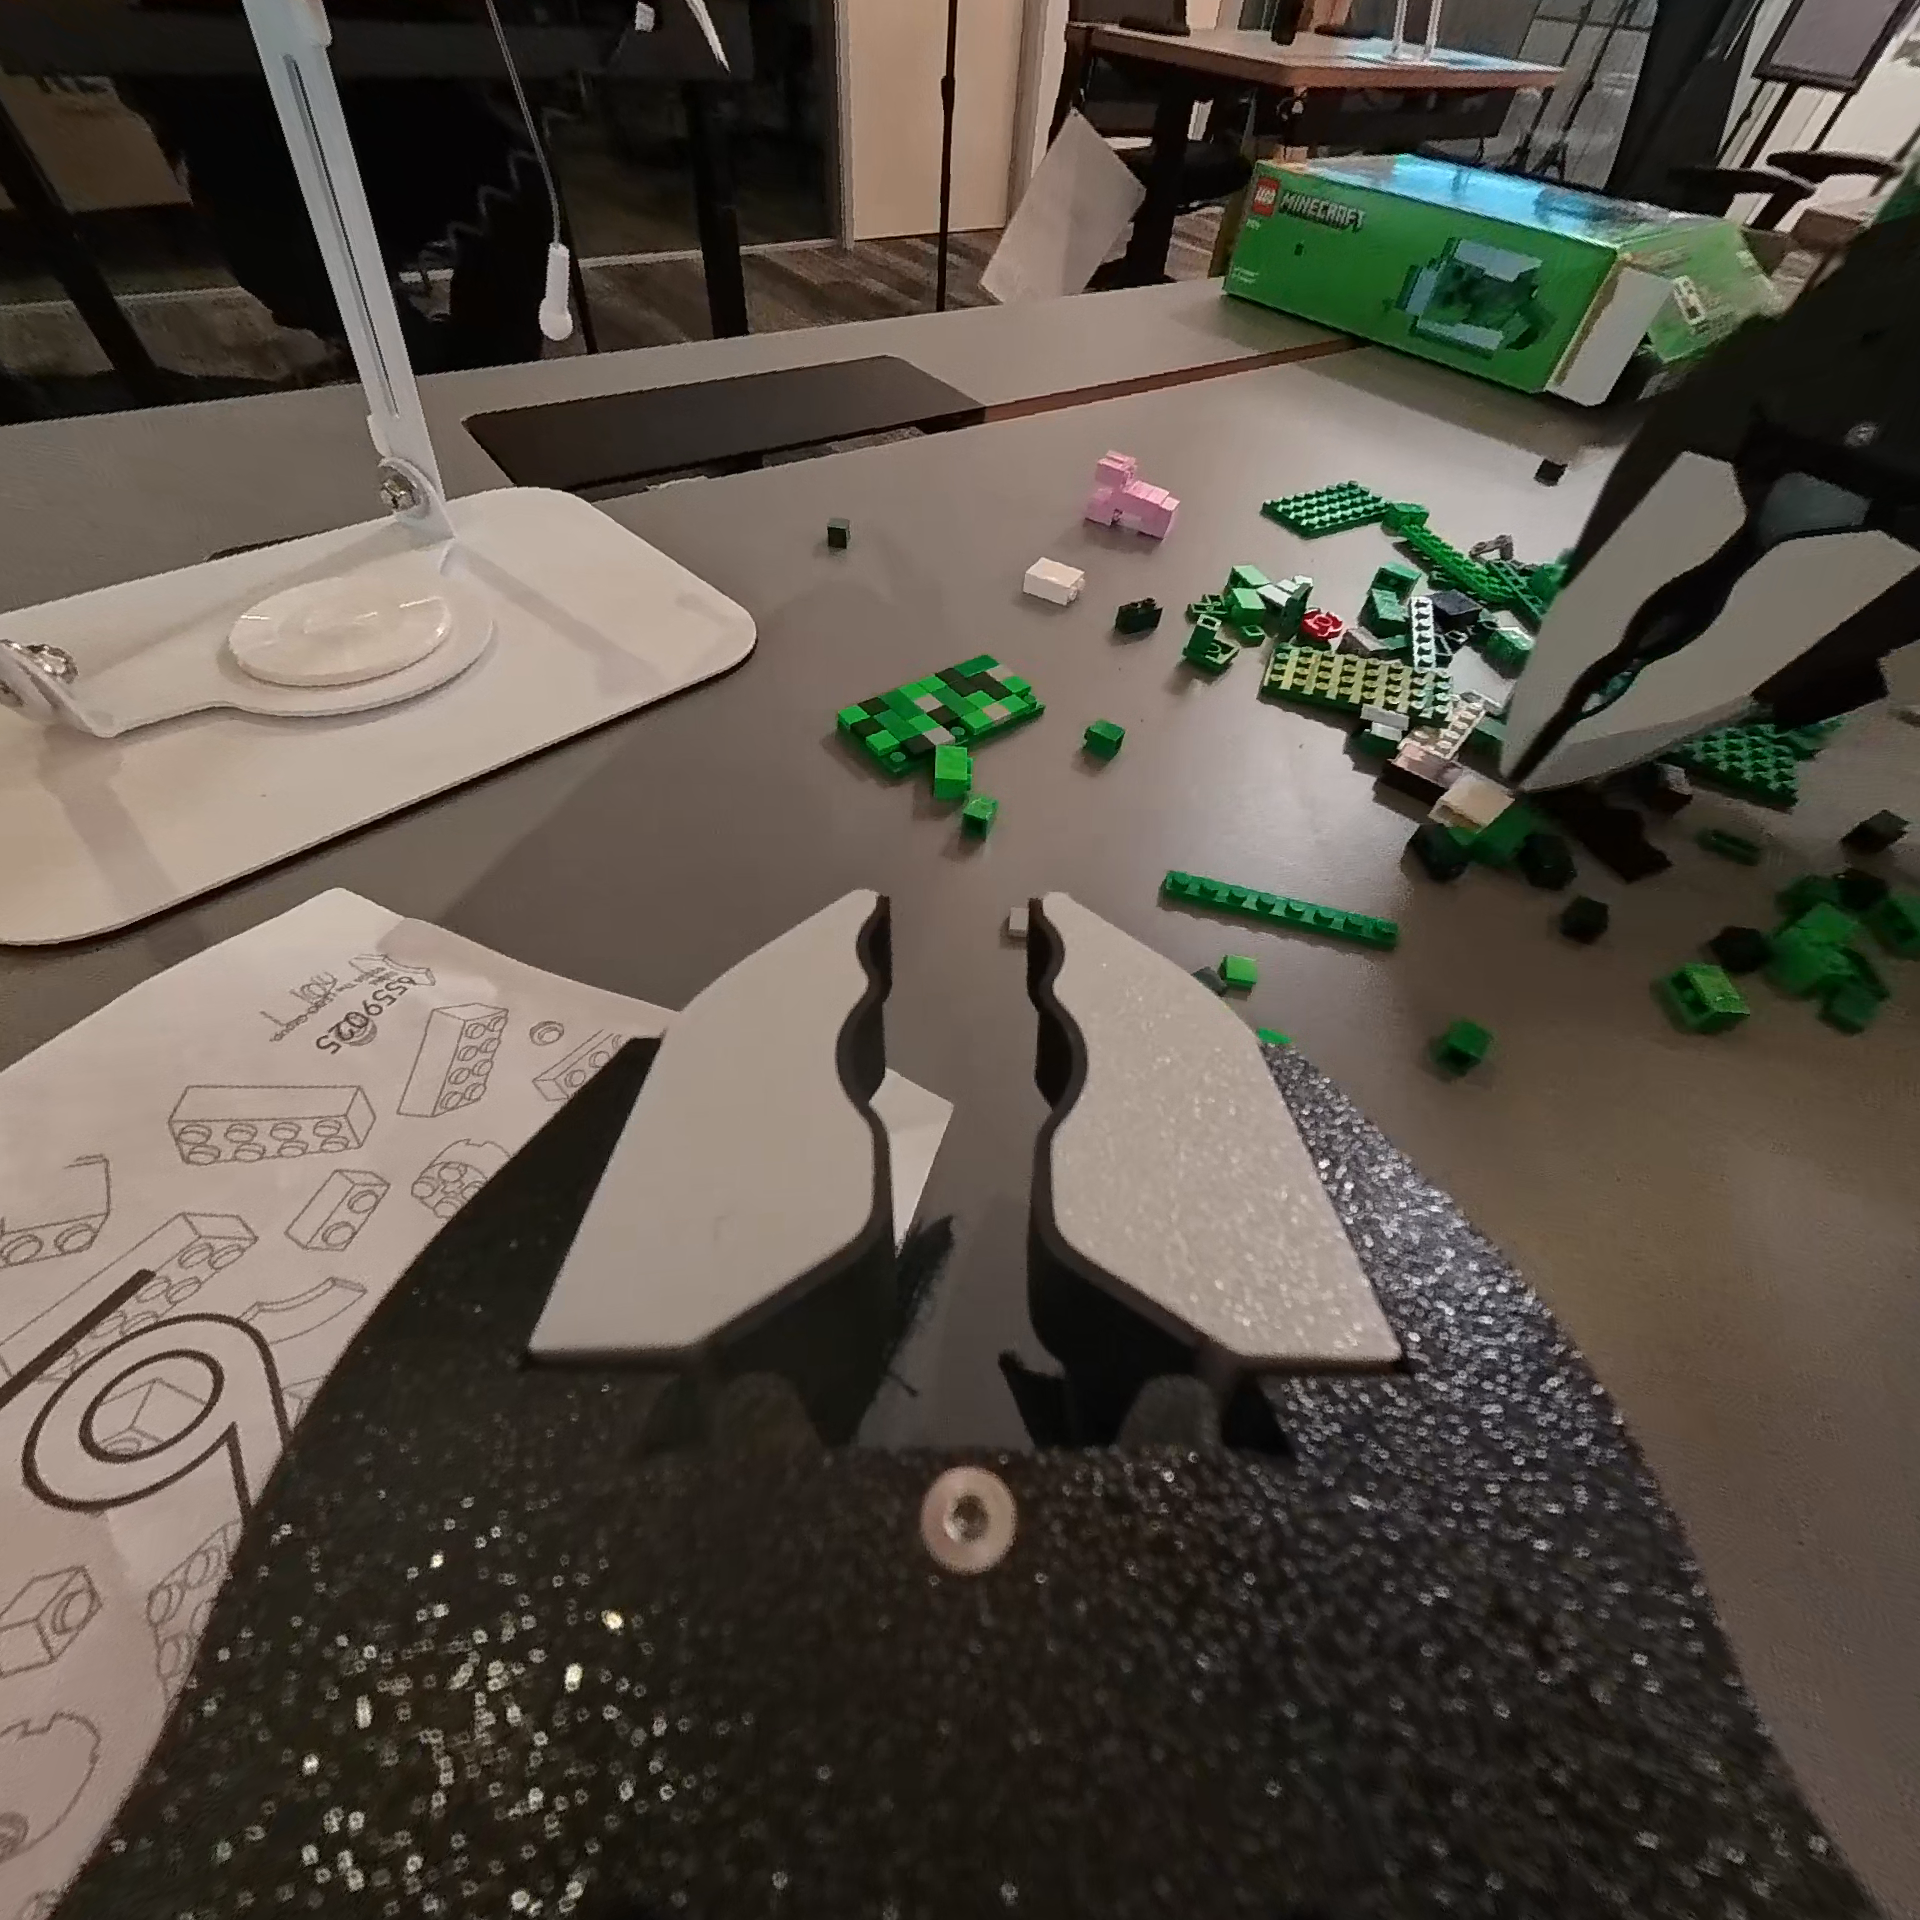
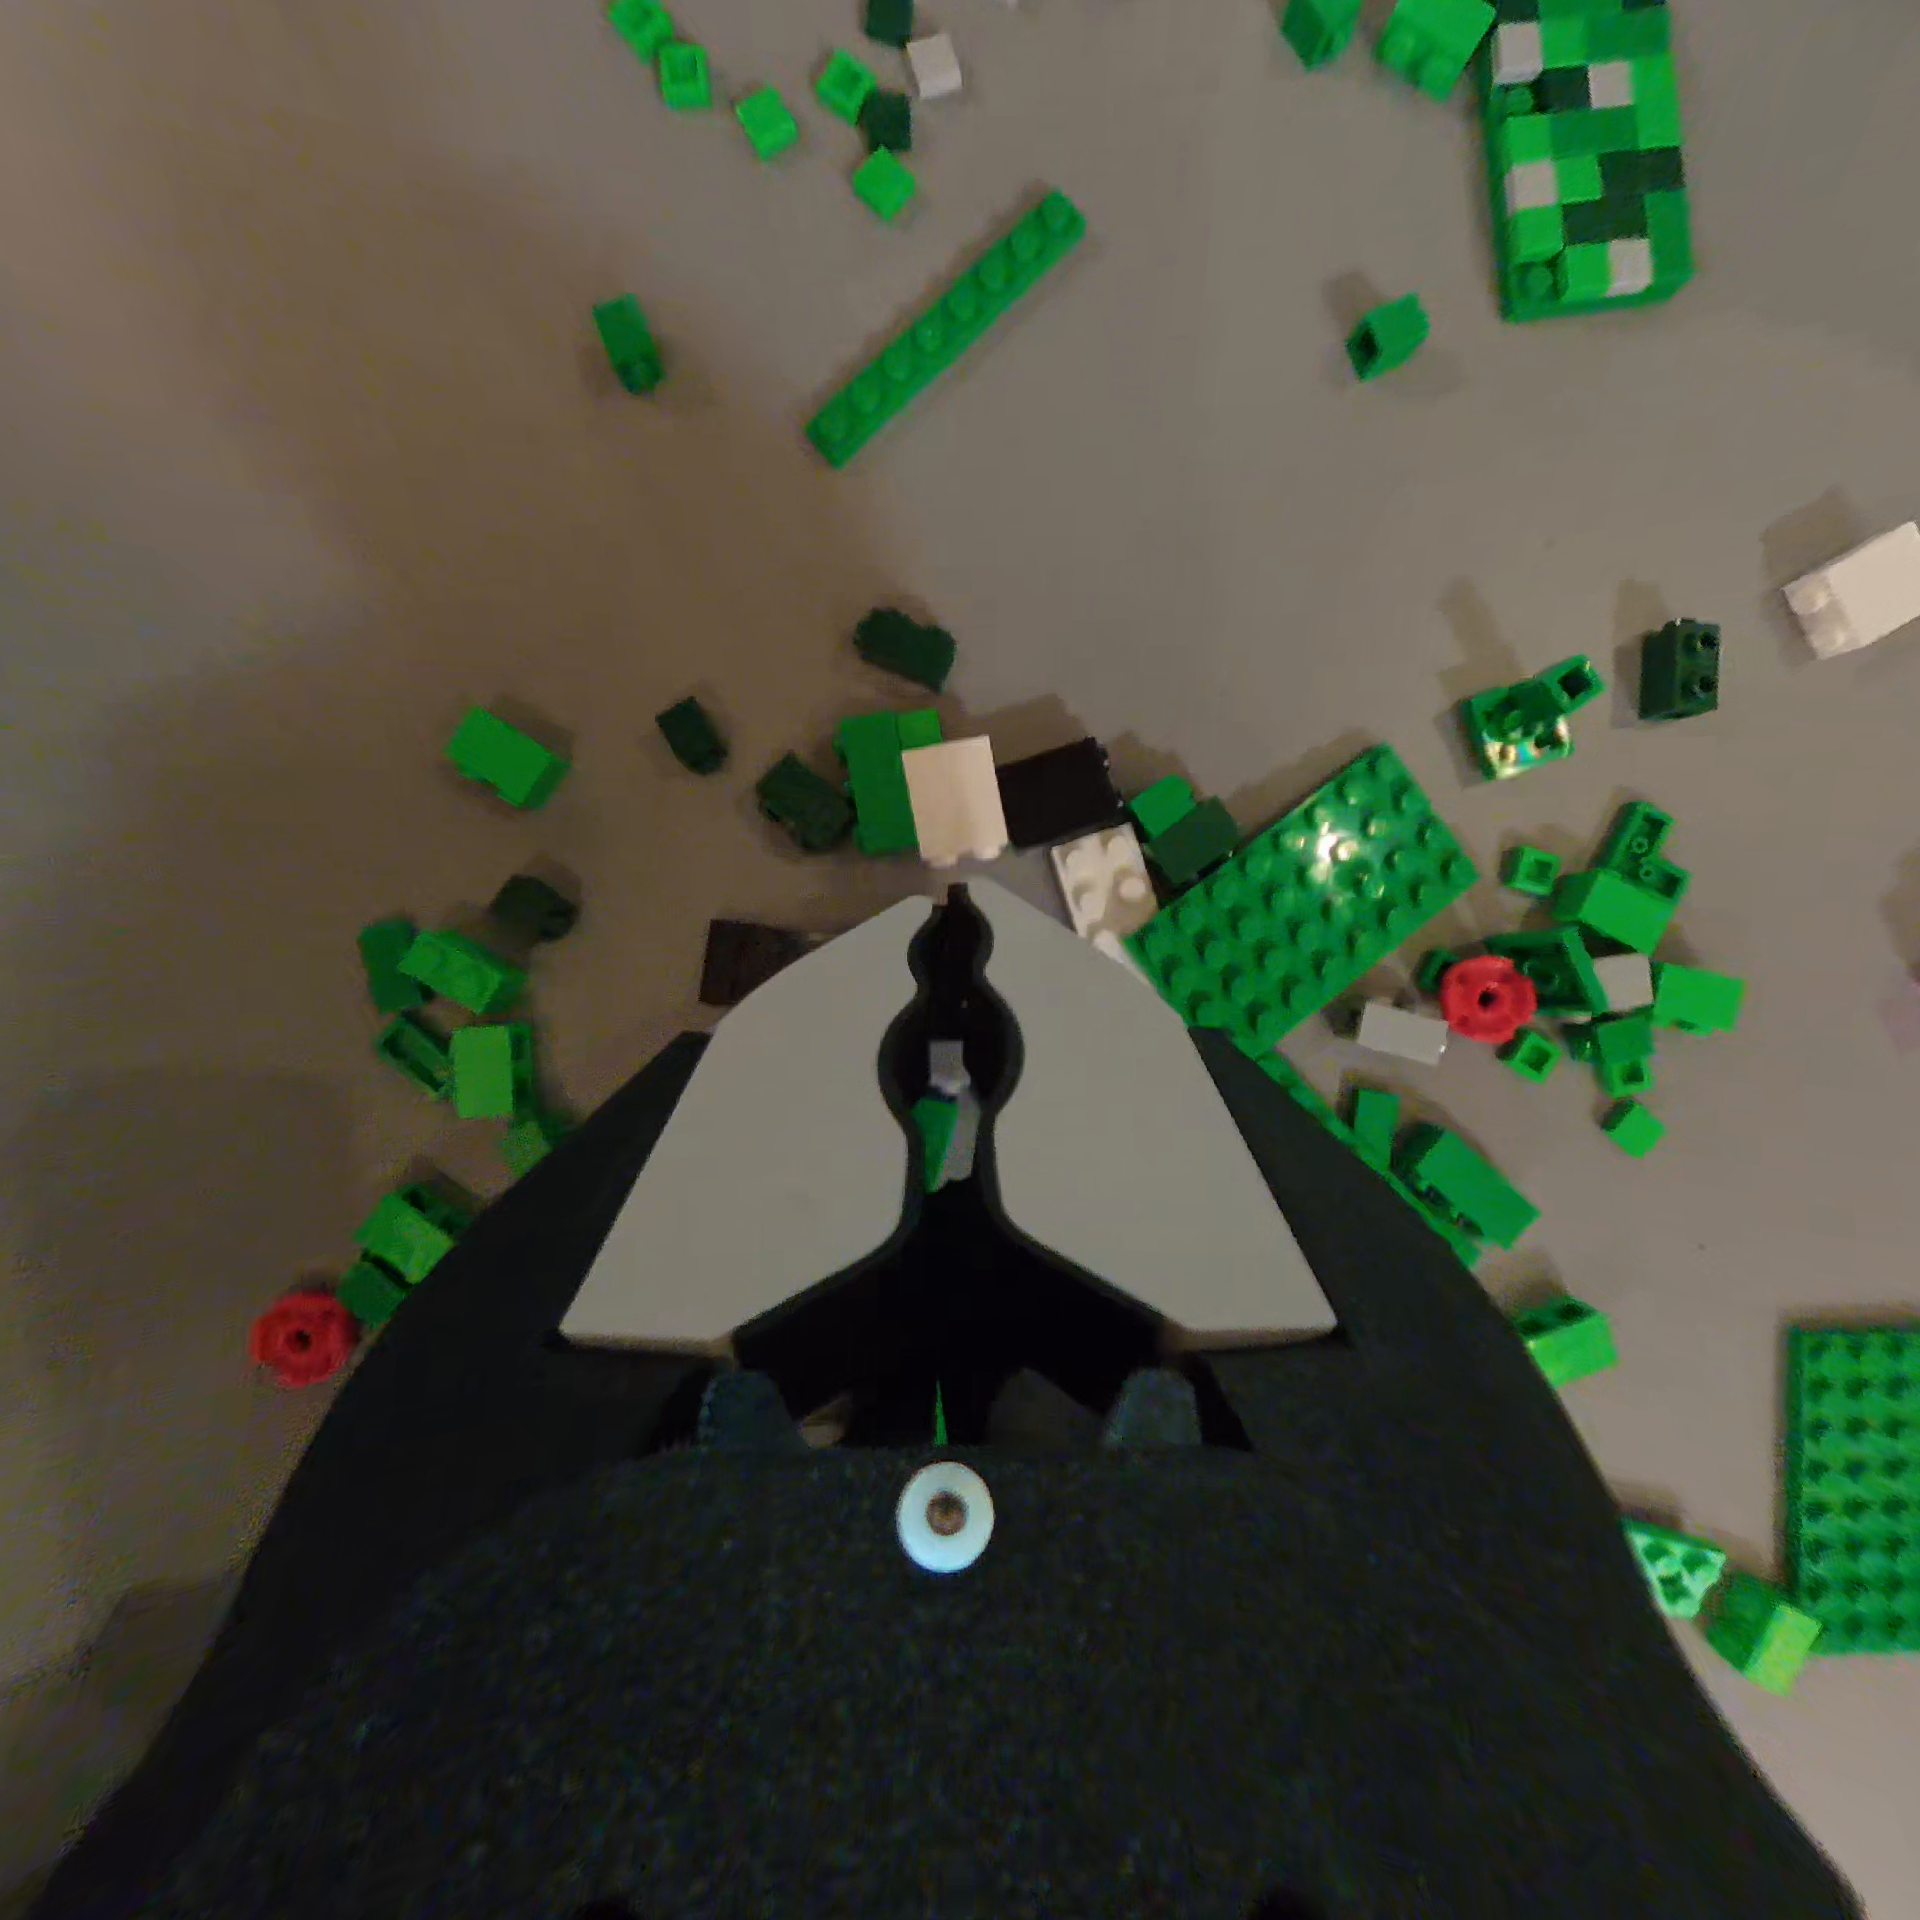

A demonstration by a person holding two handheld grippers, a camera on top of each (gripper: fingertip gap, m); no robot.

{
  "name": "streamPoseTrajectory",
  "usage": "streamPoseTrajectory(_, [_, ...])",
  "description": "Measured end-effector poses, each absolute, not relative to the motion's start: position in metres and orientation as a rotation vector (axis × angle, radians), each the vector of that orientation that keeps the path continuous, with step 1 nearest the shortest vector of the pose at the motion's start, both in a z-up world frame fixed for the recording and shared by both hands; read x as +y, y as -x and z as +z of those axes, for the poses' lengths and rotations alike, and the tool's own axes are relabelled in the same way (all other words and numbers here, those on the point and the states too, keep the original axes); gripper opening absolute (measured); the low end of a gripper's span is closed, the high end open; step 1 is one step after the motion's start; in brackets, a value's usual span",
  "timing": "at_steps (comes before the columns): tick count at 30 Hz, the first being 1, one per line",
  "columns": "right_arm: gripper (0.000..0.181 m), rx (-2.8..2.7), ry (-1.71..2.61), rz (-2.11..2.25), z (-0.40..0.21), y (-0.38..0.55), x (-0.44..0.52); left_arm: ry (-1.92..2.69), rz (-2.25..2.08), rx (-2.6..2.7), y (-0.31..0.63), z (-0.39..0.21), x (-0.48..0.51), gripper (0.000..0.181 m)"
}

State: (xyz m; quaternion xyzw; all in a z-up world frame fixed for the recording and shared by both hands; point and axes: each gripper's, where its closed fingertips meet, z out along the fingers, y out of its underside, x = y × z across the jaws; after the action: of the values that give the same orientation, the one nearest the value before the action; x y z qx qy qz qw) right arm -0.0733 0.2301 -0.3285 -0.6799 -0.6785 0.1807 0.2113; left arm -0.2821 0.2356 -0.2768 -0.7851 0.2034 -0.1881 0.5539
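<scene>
My left gripper (image 1: 961, 920) is open and empty, low over the grey table (image 1: 644, 831). A tiny grey piece (image 1: 1018, 922) lies by its right fingertip. Ahead lies a green, black and grey mosaic plate (image 1: 940, 712), also in the right wrist view (image 2: 1584, 156). My right gripper (image 2: 954, 896) is shut, tips down over a pile of green bricks; it also shows in the left wrist view (image 1: 1517, 774). Its tips sit just short of a white brick (image 2: 954, 800) beside a black brick (image 2: 1060, 790). I cannot tell whether they touch the white brick.
A long green plate (image 2: 945, 327) and a large green plate (image 2: 1299, 904) lie among loose bricks, with two red round pieces (image 2: 1486, 997). A pink brick figure (image 1: 1132, 502), a green box (image 1: 1455, 270), a white lamp base (image 1: 416, 727) and a printed paper bag (image 1: 260, 1143) lie around. Across from one pair of fingers to the other is roughly 20 cm. From my right tips it is roughly 6 cm to the large green plate (image 2: 1299, 904); from my left, 20 cm. It is also in sight in the left wrist view (image 1: 1360, 681).
</scene>
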Motion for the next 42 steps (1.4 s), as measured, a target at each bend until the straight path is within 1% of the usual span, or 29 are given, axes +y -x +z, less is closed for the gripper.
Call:
streamPoseTrajectory(2, [0.000, -1.874, 1.894, 0.522, -0.327, 0.068, 0.227, 1.857, -0.444, 0.481, 0.282, -0.277, 0.236, 0.024])
streamPoseTrajectory(3, [0.006, -1.855, 1.885, 0.558, -0.324, 0.070, 0.226, 1.858, -0.443, 0.482, 0.282, -0.277, 0.236, 0.024])
streamPoseTrajectory(5, [0.023, -1.825, 1.863, 0.643, -0.317, 0.076, 0.222, 1.861, -0.442, 0.485, 0.281, -0.278, 0.236, 0.024])
streamPoseTrajectory(8, [0.030, -1.837, 1.844, 0.625, -0.316, 0.085, 0.226, 1.862, -0.441, 0.485, 0.282, -0.278, 0.236, 0.024])
streamPoseTrajectory(12, [0.033, -1.925, 1.811, 0.675, -0.321, 0.097, 0.222, 1.855, -0.455, 0.471, 0.283, -0.276, 0.236, 0.024])
streamPoseTrajectory(15, [0.034, -1.970, 1.863, 0.683, -0.328, 0.101, 0.222, 1.855, -0.464, 0.465, 0.283, -0.276, 0.236, 0.025])
streamPoseTrajectory(16, [0.032, -1.983, 1.885, 0.676, -0.329, 0.099, 0.223, 1.856, -0.465, 0.466, 0.283, -0.276, 0.236, 0.025])
streamPoseTrajectory(19, [0.017, -2.012, 1.889, 0.618, -0.328, 0.094, 0.225, 1.858, -0.462, 0.469, 0.282, -0.277, 0.235, 0.025])
streamPoseTrajectory(21, [0.013, -2.028, 1.870, 0.570, -0.327, 0.089, 0.226, 1.859, -0.462, 0.471, 0.282, -0.277, 0.235, 0.025])
streamPoseTrajectory(24, [0.019, -2.029, 1.901, 0.588, -0.328, 0.082, 0.220, 1.862, -0.460, 0.475, 0.282, -0.277, 0.235, 0.025])
streamPoseTrajectory(30, [0.017, -2.038, 1.958, 0.580, -0.328, 0.060, 0.211, 1.861, -0.454, 0.477, 0.282, -0.277, 0.235, 0.025])
streamPoseTrajectory(32, [0.019, -2.026, 1.974, 0.593, -0.327, 0.053, 0.206, 1.862, -0.458, 0.475, 0.282, -0.277, 0.235, 0.026])
streamPoseTrajectory(35, [0.038, -1.868, 1.946, 0.579, -0.316, 0.051, 0.214, 1.865, -0.454, 0.482, 0.281, -0.278, 0.235, 0.026])
streamPoseTrajectory(37, [0.044, -1.732, 1.922, 0.535, -0.307, 0.044, 0.227, 1.867, -0.454, 0.487, 0.280, -0.279, 0.235, 0.026])
streamPoseTrajectory(42, [0.042, -1.286, 1.916, 0.351, -0.293, -0.005, 0.278, 1.867, -0.454, 0.487, 0.280, -0.278, 0.235, 0.026])
